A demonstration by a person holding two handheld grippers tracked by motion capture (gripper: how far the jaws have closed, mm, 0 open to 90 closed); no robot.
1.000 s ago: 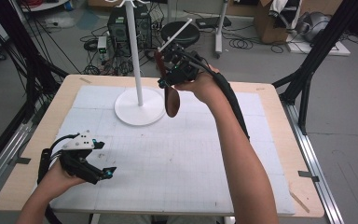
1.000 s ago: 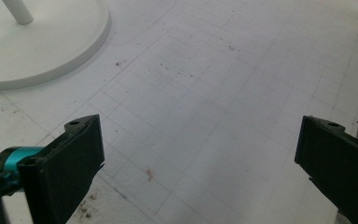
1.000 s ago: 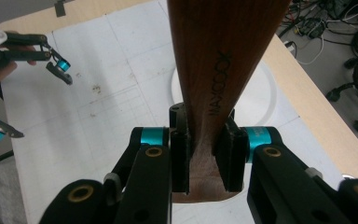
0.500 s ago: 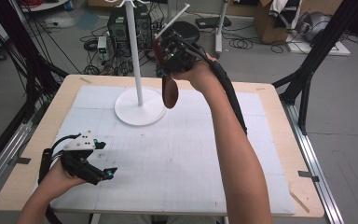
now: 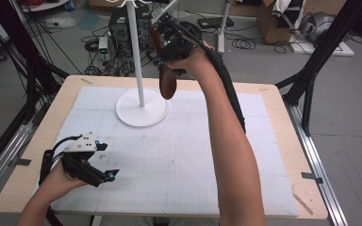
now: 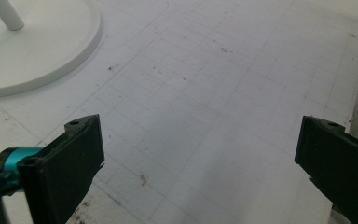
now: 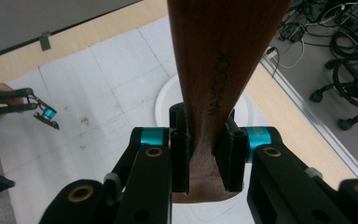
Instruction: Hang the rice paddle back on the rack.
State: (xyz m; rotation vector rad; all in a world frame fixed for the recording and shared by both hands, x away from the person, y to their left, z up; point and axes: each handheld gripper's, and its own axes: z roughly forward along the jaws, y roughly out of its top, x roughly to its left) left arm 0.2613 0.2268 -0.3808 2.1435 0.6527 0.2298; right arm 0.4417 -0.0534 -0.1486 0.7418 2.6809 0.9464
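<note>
High above the back of the table, my right gripper is shut on a brown wooden utensil whose broad end hangs down. It sits just right of the white stand's pole. In the right gripper view the jaws clamp the wooden handle, which carries engraved lettering, and the stand's round base shows below. My left gripper rests low at the mat's front left, open and holding nothing. In its own view it has bare mat between the jaws.
A white gridded mat covers the wooden table. The stand's round base sits at the back left of the mat. Black frame legs, cables and a computer case are on the floor behind.
My right gripper has risen with the wooden utensil and moved slightly farther back, close to the stand's pole. The left gripper has stayed put.
</note>
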